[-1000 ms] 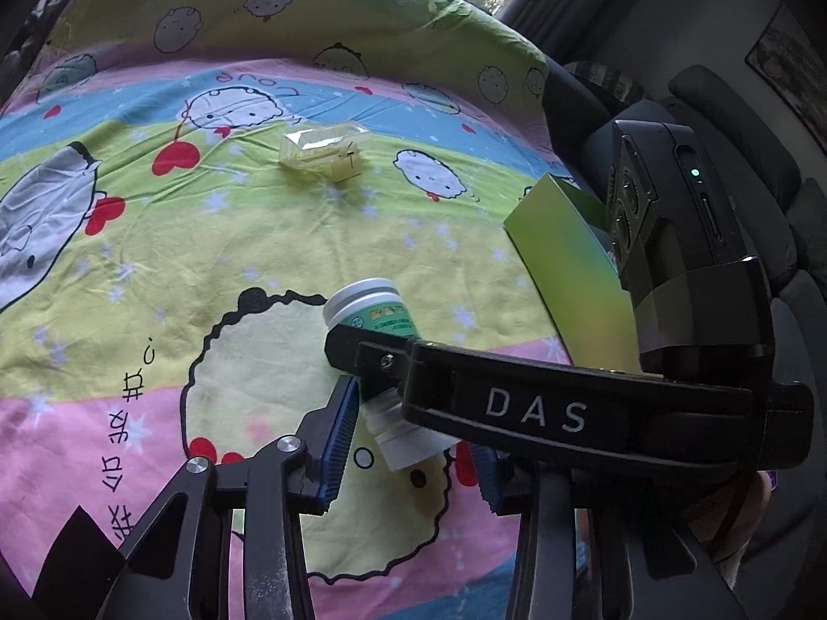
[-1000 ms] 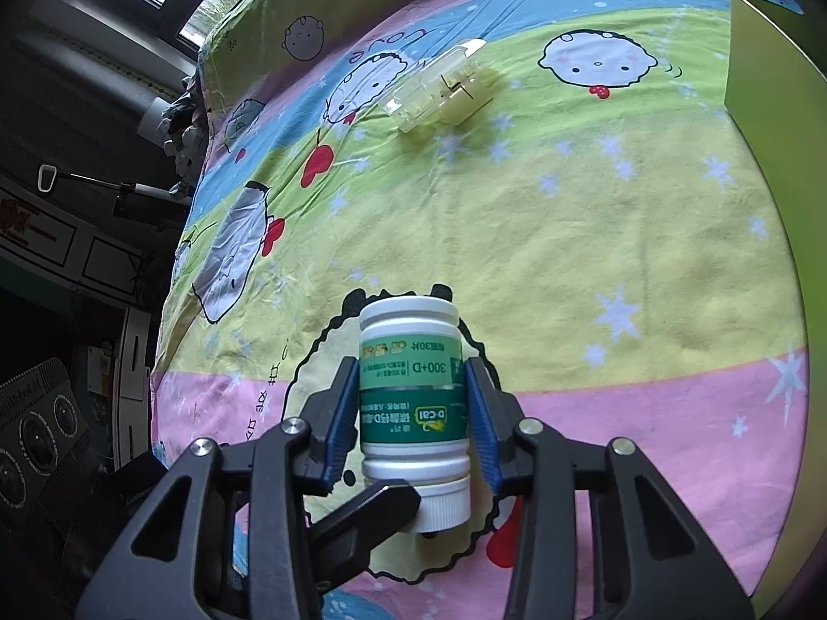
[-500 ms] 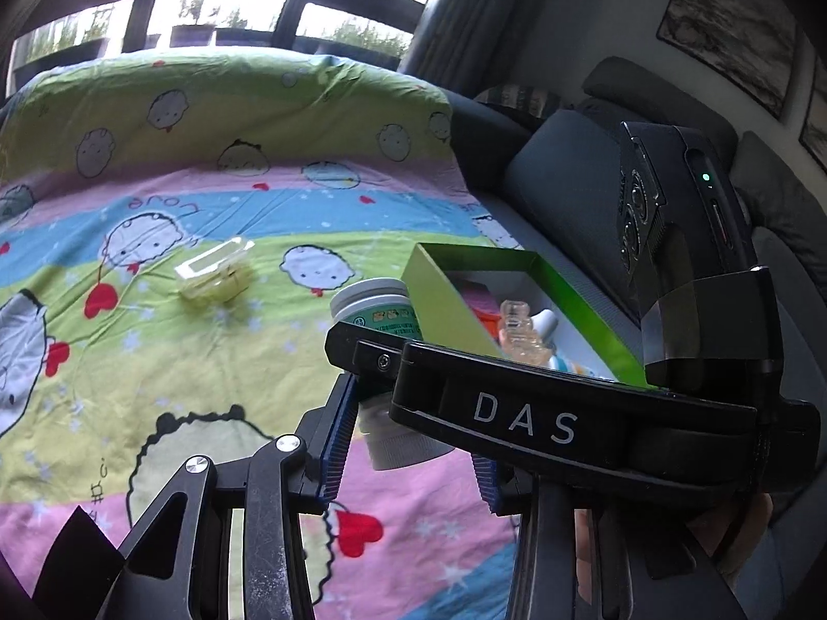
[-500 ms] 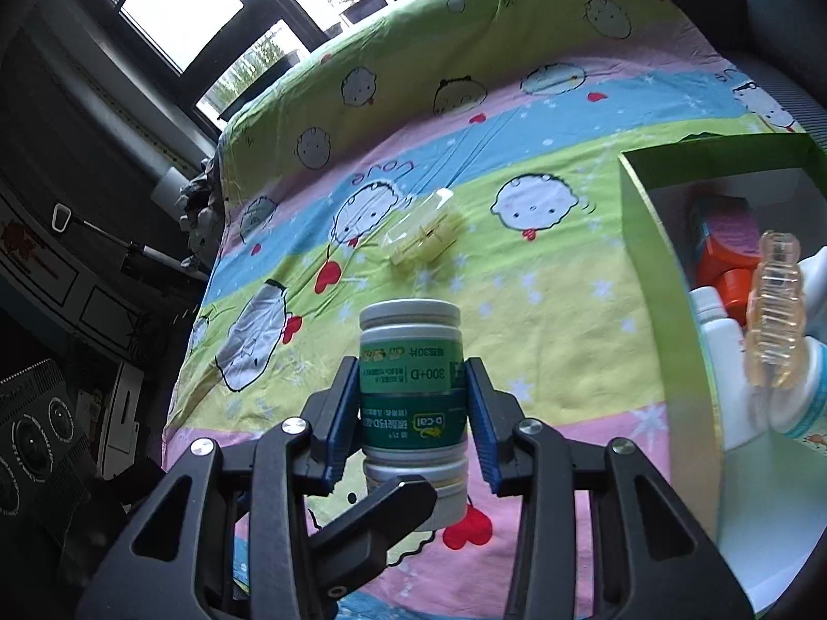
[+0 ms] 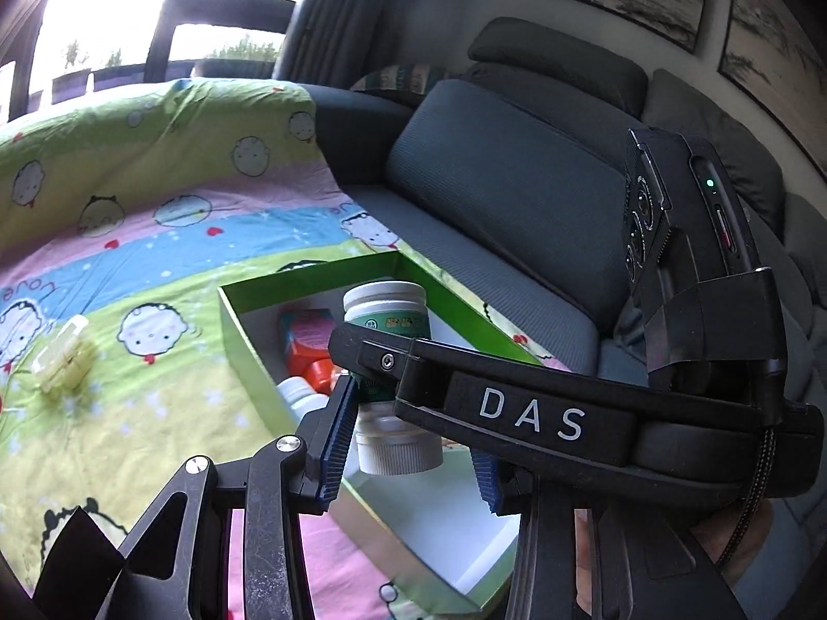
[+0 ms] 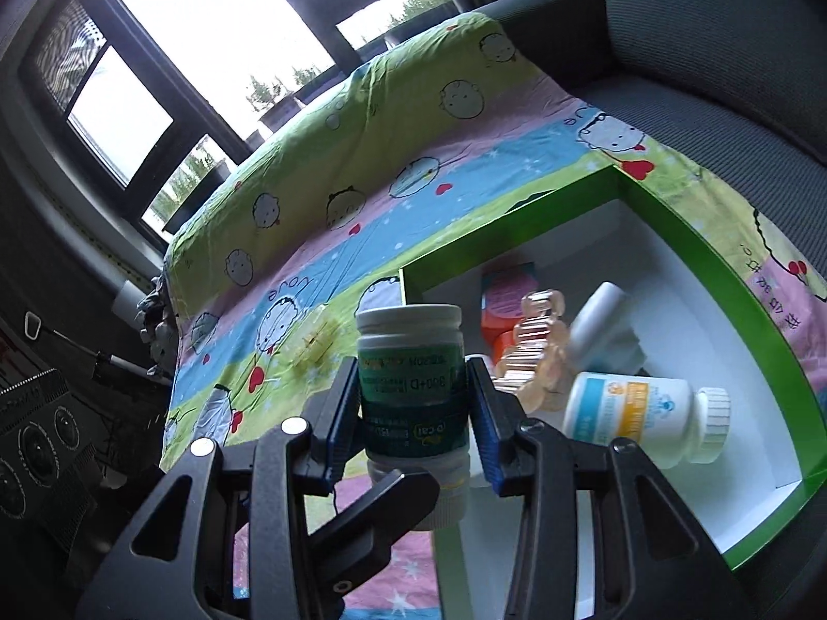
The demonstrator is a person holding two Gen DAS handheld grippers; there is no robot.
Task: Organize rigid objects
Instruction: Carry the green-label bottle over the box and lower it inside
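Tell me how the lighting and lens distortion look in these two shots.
Left wrist view: the window is blown out white, and the sofa bows under fisheye curvature. Right wrist view: the bright panes leave the green-labelled bottle backlit and dim, and the green box wall curves.

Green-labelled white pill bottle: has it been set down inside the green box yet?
No: the green-labelled white pill bottle is clamped between the right tongs, held above the green cardboard box.

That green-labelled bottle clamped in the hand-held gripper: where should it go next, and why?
Probably down into the green box. The right hand-held gripper holds the bottle above the box's near edge, and bare white floor shows beside the white bottle lying inside.
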